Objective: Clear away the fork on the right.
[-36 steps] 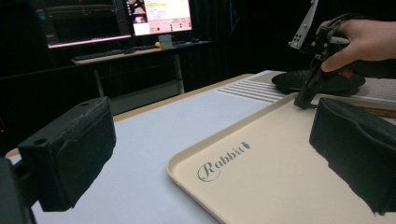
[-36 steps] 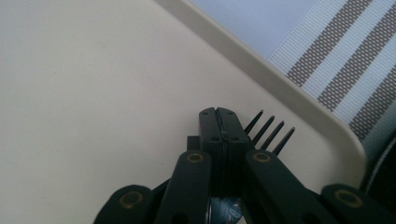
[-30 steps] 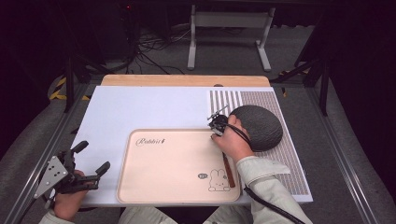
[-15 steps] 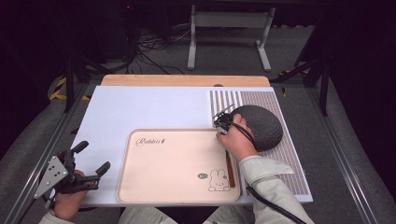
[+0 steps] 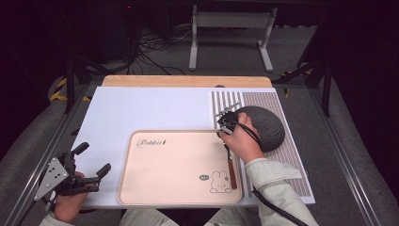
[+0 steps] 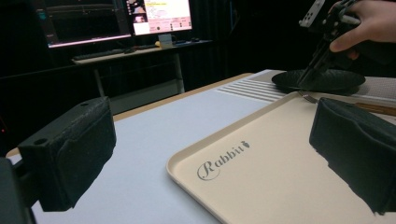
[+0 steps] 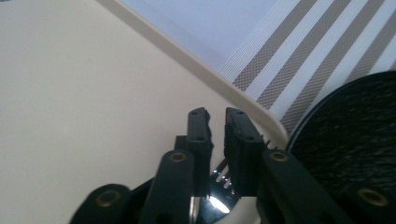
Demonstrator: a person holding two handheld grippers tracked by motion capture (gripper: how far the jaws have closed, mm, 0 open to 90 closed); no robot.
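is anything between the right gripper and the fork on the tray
Nothing visible is. The right gripper is right over the fork at the tray's right edge, jaws nearly together above its tines, beside the dark plate.

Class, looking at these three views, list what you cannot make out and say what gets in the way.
- Fork: right gripper view, the jaws cover most of it.
- Whether the right gripper pinches the fork: its jaws stand nearly together, contact hidden.
- Plate: high view, the hand covers its near edge.
- Tray lettering: left gripper view, partly behind a jaw.
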